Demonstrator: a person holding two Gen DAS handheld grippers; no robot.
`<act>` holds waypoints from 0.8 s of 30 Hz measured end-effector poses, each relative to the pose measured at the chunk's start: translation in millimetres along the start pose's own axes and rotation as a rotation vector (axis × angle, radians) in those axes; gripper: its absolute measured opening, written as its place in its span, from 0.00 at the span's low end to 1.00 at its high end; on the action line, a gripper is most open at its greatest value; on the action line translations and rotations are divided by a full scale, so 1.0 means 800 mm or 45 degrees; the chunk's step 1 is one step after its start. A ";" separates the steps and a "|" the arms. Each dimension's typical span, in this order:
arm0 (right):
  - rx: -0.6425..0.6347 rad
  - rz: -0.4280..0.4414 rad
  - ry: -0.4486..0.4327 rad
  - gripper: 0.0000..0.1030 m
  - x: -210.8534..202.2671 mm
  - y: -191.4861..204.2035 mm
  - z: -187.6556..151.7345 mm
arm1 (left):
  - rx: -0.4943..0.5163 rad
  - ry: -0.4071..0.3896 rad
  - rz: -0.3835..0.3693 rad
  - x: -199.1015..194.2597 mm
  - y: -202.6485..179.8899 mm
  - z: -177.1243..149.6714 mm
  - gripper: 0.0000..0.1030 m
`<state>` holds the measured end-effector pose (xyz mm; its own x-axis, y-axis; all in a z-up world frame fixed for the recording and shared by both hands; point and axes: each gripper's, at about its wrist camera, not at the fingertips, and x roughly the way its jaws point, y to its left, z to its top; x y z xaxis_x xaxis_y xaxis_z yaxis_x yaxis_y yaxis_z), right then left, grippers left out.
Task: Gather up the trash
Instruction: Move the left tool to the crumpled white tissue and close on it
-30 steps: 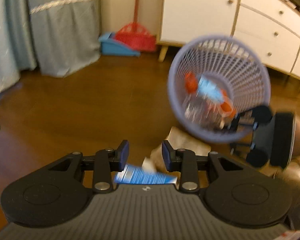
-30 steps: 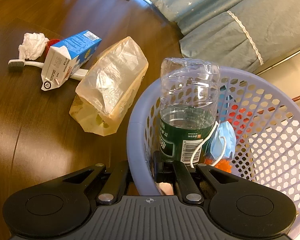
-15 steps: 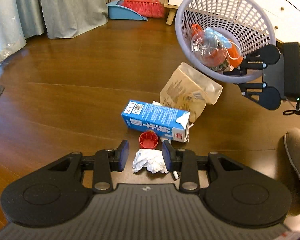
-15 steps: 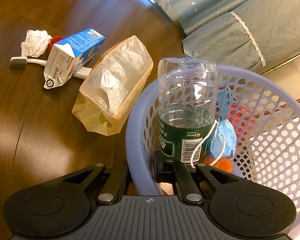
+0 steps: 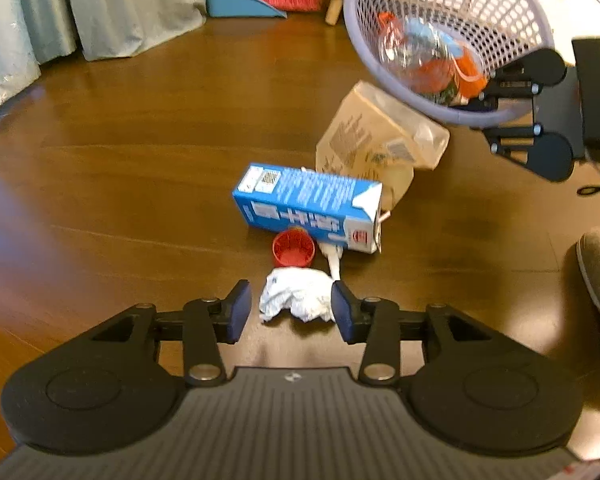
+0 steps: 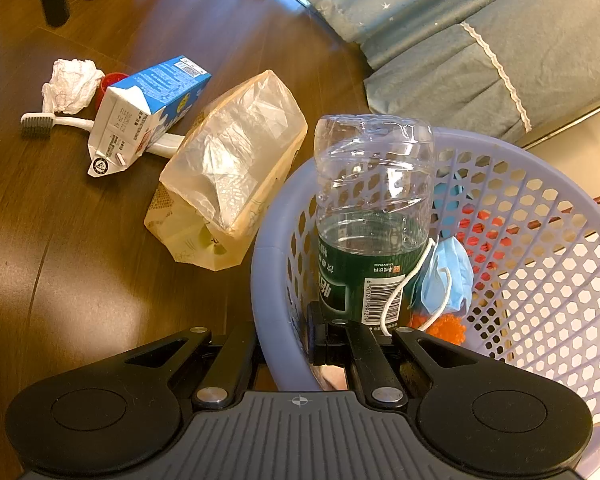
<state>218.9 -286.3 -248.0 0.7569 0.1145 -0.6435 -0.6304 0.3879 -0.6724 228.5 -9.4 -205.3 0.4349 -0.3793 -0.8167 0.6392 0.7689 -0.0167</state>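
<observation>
Left tool [image 5: 292, 312]: released, fingers either side of crumpled tissue [image 5: 298, 300] on floor.
Right tool [image 6: 288, 344]: clenched on laundry-style basket [image 6: 268, 264] rim.

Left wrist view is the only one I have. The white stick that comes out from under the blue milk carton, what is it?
Observer: A white toothbrush. Its grey bristle head lies beside the crumpled white tissue, and its handle runs under the blue milk carton.
Operator: How does the right tool hold the lilac mesh basket?
Observer: It is shut on the basket's rim, one finger inside the wall and one outside.
Operator: What is the blurred blue thing inside?
Observer: A blue face mask with white ear loops, against a clear plastic bottle with a green label.
</observation>
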 end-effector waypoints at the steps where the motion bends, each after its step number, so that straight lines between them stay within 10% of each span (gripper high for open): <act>1: 0.000 0.000 0.000 0.02 0.000 0.000 0.000 | 0.002 0.007 -0.002 0.003 0.000 -0.001 0.39; 24: 0.003 0.001 0.001 0.03 -0.001 0.000 -0.003 | 0.059 0.070 -0.003 0.034 0.001 -0.008 0.43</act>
<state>218.1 -288.9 -248.5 0.7560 0.1139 -0.6446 -0.6308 0.3897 -0.6710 237.1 -15.7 -231.0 0.3990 -0.3511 -0.8471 0.6690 0.7432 0.0071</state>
